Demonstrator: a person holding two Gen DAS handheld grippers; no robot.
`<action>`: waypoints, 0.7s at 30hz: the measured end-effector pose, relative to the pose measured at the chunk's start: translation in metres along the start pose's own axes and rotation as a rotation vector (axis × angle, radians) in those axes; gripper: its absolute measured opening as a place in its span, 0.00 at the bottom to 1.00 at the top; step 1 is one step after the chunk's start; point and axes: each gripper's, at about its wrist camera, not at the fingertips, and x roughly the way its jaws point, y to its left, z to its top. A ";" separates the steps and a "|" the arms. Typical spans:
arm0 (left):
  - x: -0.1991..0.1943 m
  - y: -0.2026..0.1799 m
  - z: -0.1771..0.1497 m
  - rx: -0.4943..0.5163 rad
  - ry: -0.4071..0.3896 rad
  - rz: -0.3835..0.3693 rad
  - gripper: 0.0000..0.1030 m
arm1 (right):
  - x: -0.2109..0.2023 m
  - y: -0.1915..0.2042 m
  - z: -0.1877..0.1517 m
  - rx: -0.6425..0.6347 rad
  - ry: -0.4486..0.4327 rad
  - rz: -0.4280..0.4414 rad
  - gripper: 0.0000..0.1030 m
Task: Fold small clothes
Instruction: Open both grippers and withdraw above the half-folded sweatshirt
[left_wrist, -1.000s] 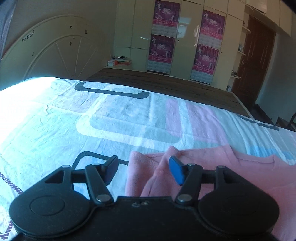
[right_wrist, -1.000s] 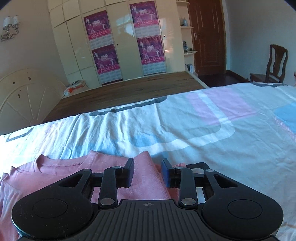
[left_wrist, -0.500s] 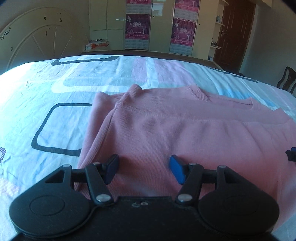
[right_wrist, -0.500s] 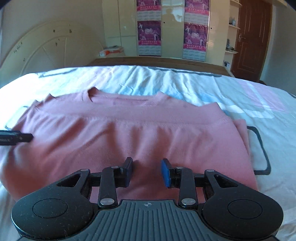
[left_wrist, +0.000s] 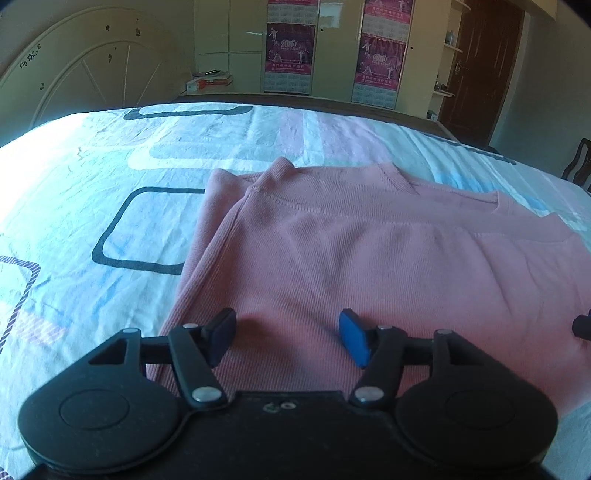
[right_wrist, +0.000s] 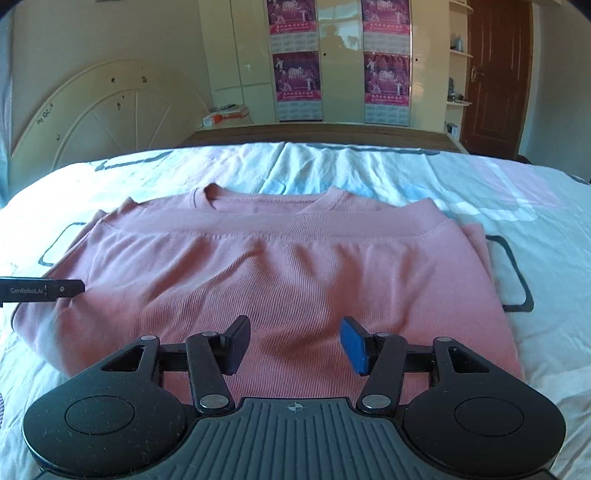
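A pink ribbed sweater (left_wrist: 369, 258) lies folded flat on the bed, hem band and collar on the far side; it also shows in the right wrist view (right_wrist: 280, 273). My left gripper (left_wrist: 288, 338) is open and empty, hovering over the sweater's near left part. My right gripper (right_wrist: 293, 341) is open and empty over the sweater's near edge. A finger of the left gripper (right_wrist: 40, 290) shows at the left edge of the right wrist view, over the sweater's left side.
The sweater lies on a patterned bed sheet (left_wrist: 110, 206) in white, blue and pink. A curved headboard (right_wrist: 92, 122) stands at the left. Wardrobes with posters (right_wrist: 295, 74), a brown door (right_wrist: 495, 74) and a chair (left_wrist: 580, 162) lie beyond the bed.
Both grippers pulled back toward me and tilted down, from the sweater's far edge to its near edge. The right jaws opened wider; the sweater lies folded and released.
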 end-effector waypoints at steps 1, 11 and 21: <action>0.001 0.001 -0.002 -0.008 0.003 0.004 0.60 | 0.002 0.000 -0.006 -0.006 0.017 -0.015 0.53; 0.003 0.005 -0.004 -0.005 -0.002 0.013 0.65 | -0.010 -0.035 -0.043 -0.008 0.071 -0.120 0.53; 0.005 0.004 -0.003 0.001 0.006 0.027 0.68 | -0.032 -0.014 -0.021 0.011 0.018 -0.045 0.53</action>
